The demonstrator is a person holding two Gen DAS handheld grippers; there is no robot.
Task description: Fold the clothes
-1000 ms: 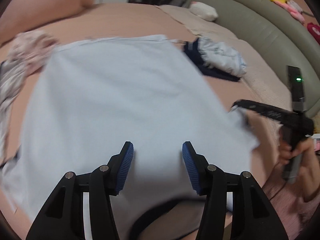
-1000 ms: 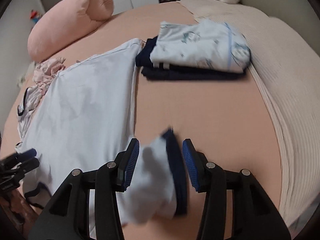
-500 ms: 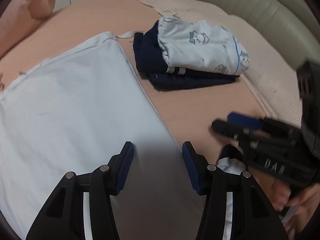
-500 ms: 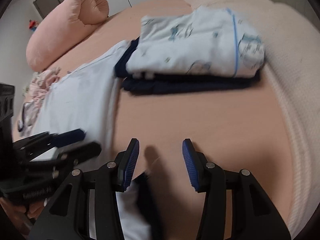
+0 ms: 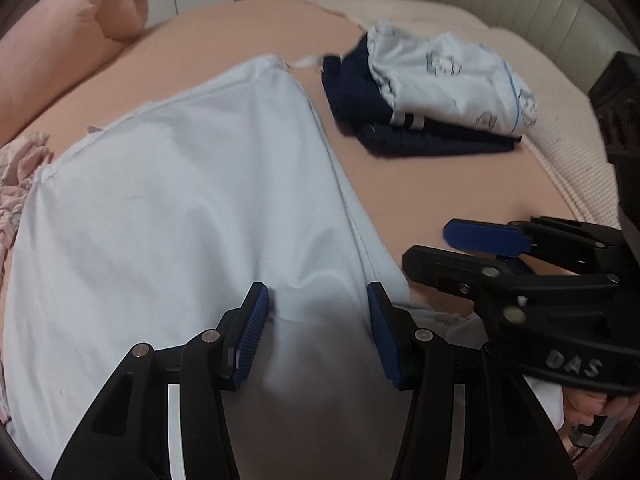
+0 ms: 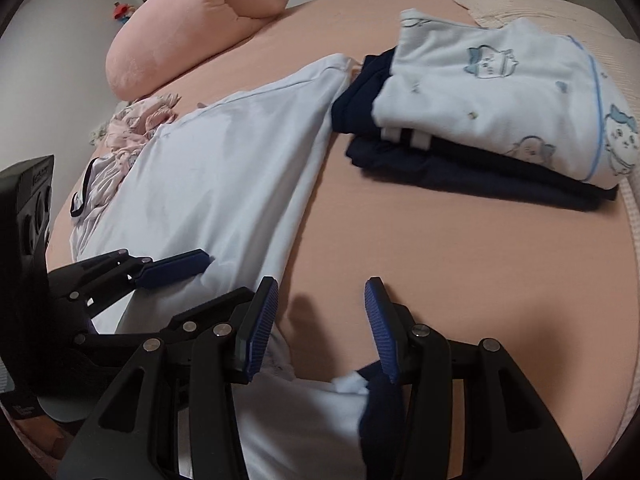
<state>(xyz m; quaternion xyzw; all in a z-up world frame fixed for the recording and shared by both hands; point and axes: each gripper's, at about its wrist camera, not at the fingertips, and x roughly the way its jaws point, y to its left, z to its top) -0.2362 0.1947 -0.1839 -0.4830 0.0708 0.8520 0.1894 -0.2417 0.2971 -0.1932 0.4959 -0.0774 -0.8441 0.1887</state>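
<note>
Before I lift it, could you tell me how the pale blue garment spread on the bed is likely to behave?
The pale blue garment looks thin and lies creased flat, so it will probably drape limply. It likely weighs little. Pinched at one edge, the rest would probably drag across the bed.

Home bedroom, bed (image 5: 440, 196), pink pillow (image 6: 192, 28)

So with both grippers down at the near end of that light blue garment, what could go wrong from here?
1. The left gripper and right gripper sit very close together, so they could collide.
2. Both stand open with the light blue garment only lying under them; a shallow pinch may catch just one layer.
3. The folded pile lies right beside the garment's edge and could get dragged.
</note>
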